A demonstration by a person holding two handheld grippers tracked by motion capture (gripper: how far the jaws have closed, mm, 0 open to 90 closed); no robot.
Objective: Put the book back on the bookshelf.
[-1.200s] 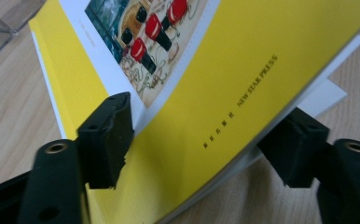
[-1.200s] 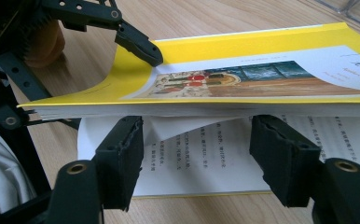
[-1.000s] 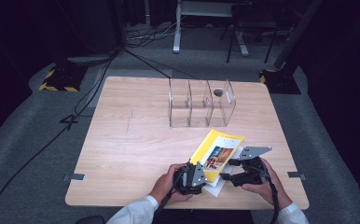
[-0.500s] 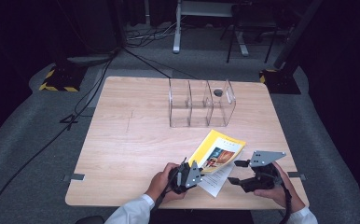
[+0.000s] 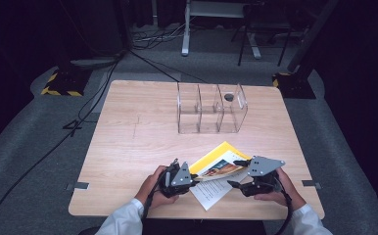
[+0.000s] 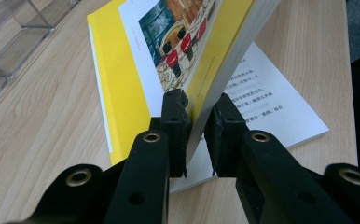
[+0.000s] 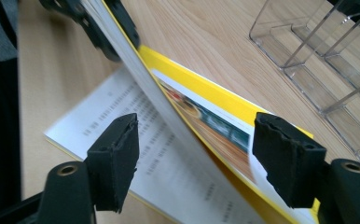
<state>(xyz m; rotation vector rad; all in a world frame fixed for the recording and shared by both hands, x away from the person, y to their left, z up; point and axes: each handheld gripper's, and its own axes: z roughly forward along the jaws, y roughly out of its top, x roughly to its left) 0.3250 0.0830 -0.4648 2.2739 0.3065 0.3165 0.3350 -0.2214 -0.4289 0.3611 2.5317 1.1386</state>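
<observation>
High view shows a light wooden table (image 5: pixel 138 147) with a yellow paperback book (image 5: pixel 220 165) lying open near the lower centre of the frame, its cover and a thick block of pages lifted off a printed white page (image 5: pixel 211 191) that lies flat on the tabletop. At lower left of centre, the left gripper (image 5: pixel 193 176) meets the book's near edge, held by a hand in a white sleeve (image 5: pixel 123 223). Left gripper view makes the grip plain: its two black jaws are pressed together on the raised cover and page block (image 6: pixel 225 51), which rises tilted toward the upper right of that frame, the cover's colourful picture (image 6: pixel 180 42) facing left. At lower right of centre in the high view, the right gripper (image 5: pixel 236 174) sits just beside the book's right side. Right gripper view shows its jaws spread wide apart, one on each side of the lifted page block (image 7: pixel 150 93), touching nothing. A clear acrylic divided organiser (image 5: pixel 211 108) stands well apart in the upper centre of the high view, with a small dark round object (image 5: pixel 229 97) in its right compartment.
</observation>
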